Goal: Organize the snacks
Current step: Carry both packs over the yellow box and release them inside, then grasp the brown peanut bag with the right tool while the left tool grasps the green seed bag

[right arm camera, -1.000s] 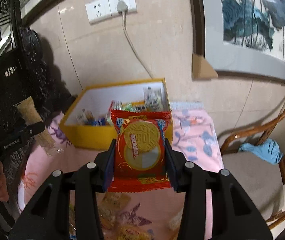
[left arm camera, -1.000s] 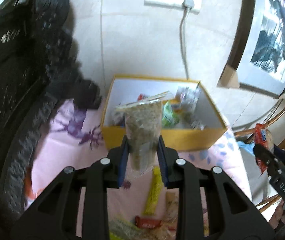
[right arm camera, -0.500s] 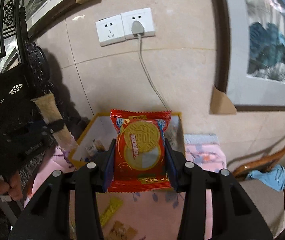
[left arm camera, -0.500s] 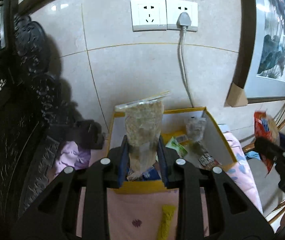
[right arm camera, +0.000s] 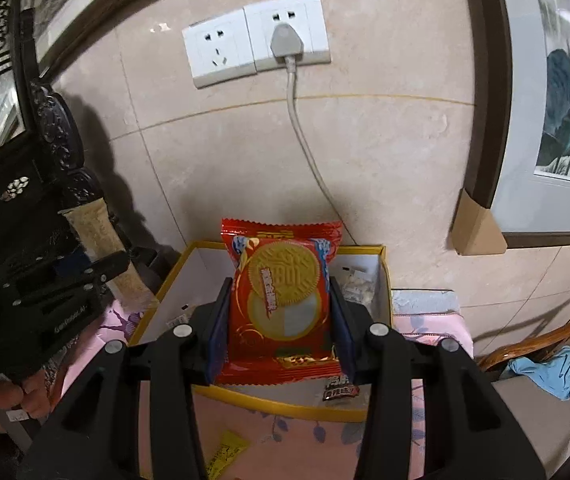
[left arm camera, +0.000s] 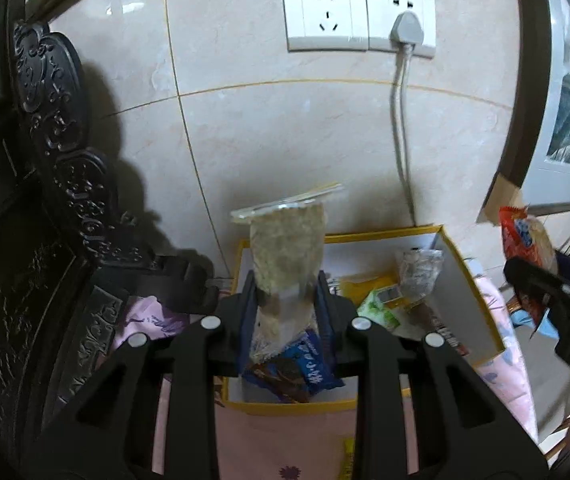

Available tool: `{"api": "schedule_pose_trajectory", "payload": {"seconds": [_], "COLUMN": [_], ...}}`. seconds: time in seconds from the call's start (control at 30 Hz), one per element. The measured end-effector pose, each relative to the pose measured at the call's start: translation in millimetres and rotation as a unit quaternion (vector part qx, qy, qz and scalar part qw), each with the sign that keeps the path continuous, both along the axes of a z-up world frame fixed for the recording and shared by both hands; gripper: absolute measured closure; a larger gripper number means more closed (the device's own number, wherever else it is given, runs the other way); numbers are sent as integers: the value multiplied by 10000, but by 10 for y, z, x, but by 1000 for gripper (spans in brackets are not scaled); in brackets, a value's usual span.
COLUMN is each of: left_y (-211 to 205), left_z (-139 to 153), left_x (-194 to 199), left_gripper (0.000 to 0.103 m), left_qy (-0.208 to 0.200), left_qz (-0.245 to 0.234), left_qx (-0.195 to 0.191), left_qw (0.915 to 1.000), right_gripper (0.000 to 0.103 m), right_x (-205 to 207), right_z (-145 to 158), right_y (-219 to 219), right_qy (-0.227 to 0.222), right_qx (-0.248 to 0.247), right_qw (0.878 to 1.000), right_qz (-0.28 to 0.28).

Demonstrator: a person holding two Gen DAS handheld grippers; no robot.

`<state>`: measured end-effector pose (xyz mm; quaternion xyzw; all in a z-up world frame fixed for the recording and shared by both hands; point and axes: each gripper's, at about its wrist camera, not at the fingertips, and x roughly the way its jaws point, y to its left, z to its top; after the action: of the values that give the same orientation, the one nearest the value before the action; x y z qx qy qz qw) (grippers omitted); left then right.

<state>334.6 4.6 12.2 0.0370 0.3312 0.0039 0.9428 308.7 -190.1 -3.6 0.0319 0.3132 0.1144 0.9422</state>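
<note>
My left gripper (left arm camera: 285, 300) is shut on a clear bag of beige oat snack (left arm camera: 287, 252), held upright over the near left part of the yellow box (left arm camera: 481, 300). The box holds a blue cookie pack (left arm camera: 301, 372), a green packet (left arm camera: 379, 308) and a clear packet (left arm camera: 419, 270). My right gripper (right arm camera: 281, 308) is shut on a red biscuit packet (right arm camera: 283, 300), held above the yellow box (right arm camera: 285, 402). The left gripper with its oat bag (right arm camera: 103, 252) shows at the left of the right wrist view.
The box stands on a pink floral cloth (left arm camera: 285, 440) against a tiled wall with a socket and cable (left arm camera: 401, 120). A dark carved cabinet (left arm camera: 45, 240) is at the left. A wooden chair with blue cloth (right arm camera: 549, 368) is at the right. Yellow packets (right arm camera: 225, 452) lie in front.
Both grippers have moved forward and up toward the yellow box, each keeping its packet. The box now lies right under the fingers.
</note>
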Motion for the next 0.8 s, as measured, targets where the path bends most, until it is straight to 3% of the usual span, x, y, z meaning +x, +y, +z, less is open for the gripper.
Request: {"api": "schedule_pose_trajectory", "payload": {"seconds": [0.3, 0.33, 0.37, 0.4, 0.43, 0.47, 0.67, 0.8], "left_y": [74, 54, 30, 15, -2, -11, 36, 161], "left_z": [-74, -94, -107, -112, -107, -96, -68, -92], "left_x": [187, 213, 233, 242, 227, 201, 52, -295], "left_gripper": [76, 67, 52, 7, 2, 2, 2, 2], "left_qy": [129, 135, 94, 3, -187, -340, -232, -109], "left_qz": [99, 71, 91, 166, 345, 465, 461, 458], "left_qx": [1, 112, 225, 352, 517, 610, 832, 845], "left_qw": [9999, 9998, 9997, 9992, 9979, 9965, 9952, 9953], "right_gripper": [58, 58, 53, 28, 14, 1, 1, 1], "right_x": [311, 369, 415, 467, 518, 548, 420, 19], "right_z": [-101, -112, -125, -141, -161, -174, -139, -225], "right_y": [3, 21, 31, 40, 47, 43, -21, -80], "right_qy": [189, 207, 236, 280, 344, 365, 319, 745], "right_qx": [-183, -261, -295, -318, -358, -366, -392, -296], "right_qw": [9996, 9994, 9993, 9991, 9987, 9985, 9985, 9968], "right_qz": [-108, -89, -75, -68, -115, -181, -204, 16]}}
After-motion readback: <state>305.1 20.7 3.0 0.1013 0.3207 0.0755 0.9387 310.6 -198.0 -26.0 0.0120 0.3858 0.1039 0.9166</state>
